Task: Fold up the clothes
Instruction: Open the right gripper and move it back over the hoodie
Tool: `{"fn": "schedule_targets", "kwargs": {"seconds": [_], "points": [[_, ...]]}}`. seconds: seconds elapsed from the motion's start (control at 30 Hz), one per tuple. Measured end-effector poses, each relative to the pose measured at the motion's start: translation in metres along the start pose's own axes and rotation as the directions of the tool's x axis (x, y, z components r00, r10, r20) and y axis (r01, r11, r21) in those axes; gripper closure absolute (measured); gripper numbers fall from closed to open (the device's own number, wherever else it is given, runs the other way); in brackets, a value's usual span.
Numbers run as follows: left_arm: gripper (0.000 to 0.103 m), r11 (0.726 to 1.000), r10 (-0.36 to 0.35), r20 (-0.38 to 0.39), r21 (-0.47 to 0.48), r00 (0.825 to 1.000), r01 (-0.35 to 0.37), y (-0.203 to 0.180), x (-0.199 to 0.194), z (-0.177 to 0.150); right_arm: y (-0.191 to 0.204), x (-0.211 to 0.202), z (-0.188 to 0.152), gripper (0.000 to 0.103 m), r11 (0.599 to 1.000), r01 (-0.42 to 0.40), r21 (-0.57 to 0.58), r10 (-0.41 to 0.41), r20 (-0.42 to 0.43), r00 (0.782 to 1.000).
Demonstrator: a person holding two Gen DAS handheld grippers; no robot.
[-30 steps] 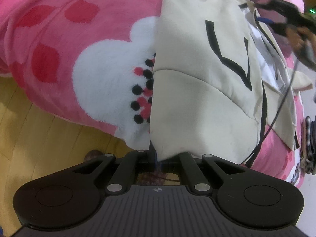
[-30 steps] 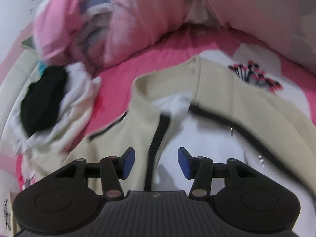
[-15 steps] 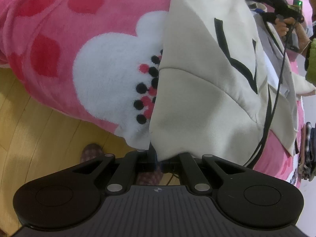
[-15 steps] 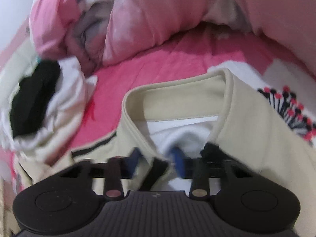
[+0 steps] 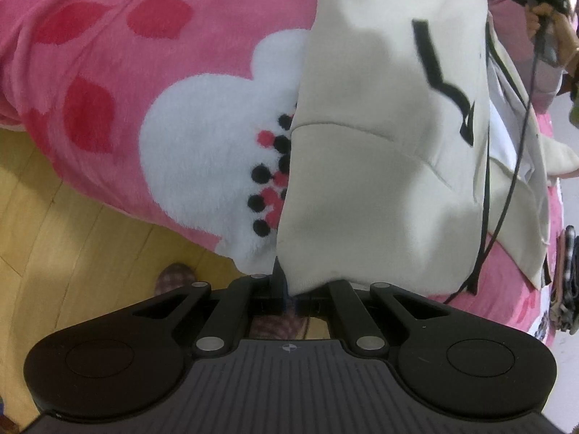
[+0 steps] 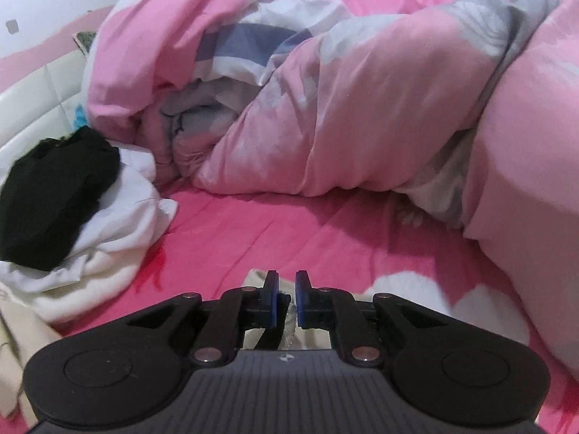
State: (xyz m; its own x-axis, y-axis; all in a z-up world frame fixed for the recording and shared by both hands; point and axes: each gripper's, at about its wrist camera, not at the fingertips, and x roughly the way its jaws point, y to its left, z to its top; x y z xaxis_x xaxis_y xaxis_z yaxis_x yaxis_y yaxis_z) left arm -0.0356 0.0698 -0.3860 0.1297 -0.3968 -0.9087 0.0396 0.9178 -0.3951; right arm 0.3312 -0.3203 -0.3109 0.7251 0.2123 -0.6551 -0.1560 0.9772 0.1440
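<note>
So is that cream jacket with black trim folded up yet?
Not yet: the cream jacket with black trim lies spread across the pink fleece blanket.

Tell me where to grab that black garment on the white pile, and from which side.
Pinch the black garment at its raised upper edge, coming from above and from the open pink sheet side. It lies bunched on the white clothes, so a low grip would likely catch the white cloth too.

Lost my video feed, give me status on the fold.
Left gripper shut on cream garment hem. Right gripper closing on fabric at the collar end. Duvet beyond, not blocking.
</note>
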Motion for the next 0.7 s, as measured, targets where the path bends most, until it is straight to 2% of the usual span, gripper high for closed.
{"fn": "schedule_targets", "kwargs": {"seconds": [0.17,0.37,0.4,0.53,0.57,0.6,0.67,0.7], "points": [[0.102,1.0,0.006,0.005,-0.001,1.0,-0.006,0.001,0.0,0.001,-0.002,0.032,-0.007,0.094,0.997,0.07,-0.013,-0.07,-0.014,0.997],[0.102,1.0,0.006,-0.001,-0.012,1.0,-0.006,0.005,0.0,0.001,-0.001,0.078,-0.032,0.093,0.981,0.171,-0.087,-0.181,-0.119,0.976],[0.102,1.0,0.006,0.0,-0.012,1.0,-0.006,0.001,0.002,0.002,-0.002,0.078,-0.033,0.094,0.979,0.182,-0.09,-0.193,-0.121,0.974],[0.102,1.0,0.009,0.002,-0.006,1.0,-0.009,-0.01,0.006,0.002,-0.015,0.036,-0.021,0.092,0.979,0.201,0.033,-0.198,-0.076,0.977],[0.102,1.0,0.008,0.001,-0.004,1.0,-0.008,-0.008,0.006,0.002,-0.018,0.024,-0.018,0.092,0.979,0.194,0.066,-0.19,-0.065,0.98],[0.102,1.0,0.005,-0.001,-0.006,1.0,-0.005,-0.005,0.006,0.002,-0.021,0.002,-0.015,0.092,0.984,0.146,0.107,-0.14,-0.054,0.989],[0.102,1.0,-0.001,-0.004,-0.009,1.0,0.001,0.001,0.007,0.004,-0.028,-0.047,-0.013,0.092,0.98,0.006,0.2,0.001,-0.038,0.999],[0.102,1.0,-0.005,-0.006,-0.01,1.0,0.005,0.002,0.007,0.006,-0.03,-0.072,-0.014,0.091,0.967,-0.073,0.246,0.084,-0.032,0.996]]}}
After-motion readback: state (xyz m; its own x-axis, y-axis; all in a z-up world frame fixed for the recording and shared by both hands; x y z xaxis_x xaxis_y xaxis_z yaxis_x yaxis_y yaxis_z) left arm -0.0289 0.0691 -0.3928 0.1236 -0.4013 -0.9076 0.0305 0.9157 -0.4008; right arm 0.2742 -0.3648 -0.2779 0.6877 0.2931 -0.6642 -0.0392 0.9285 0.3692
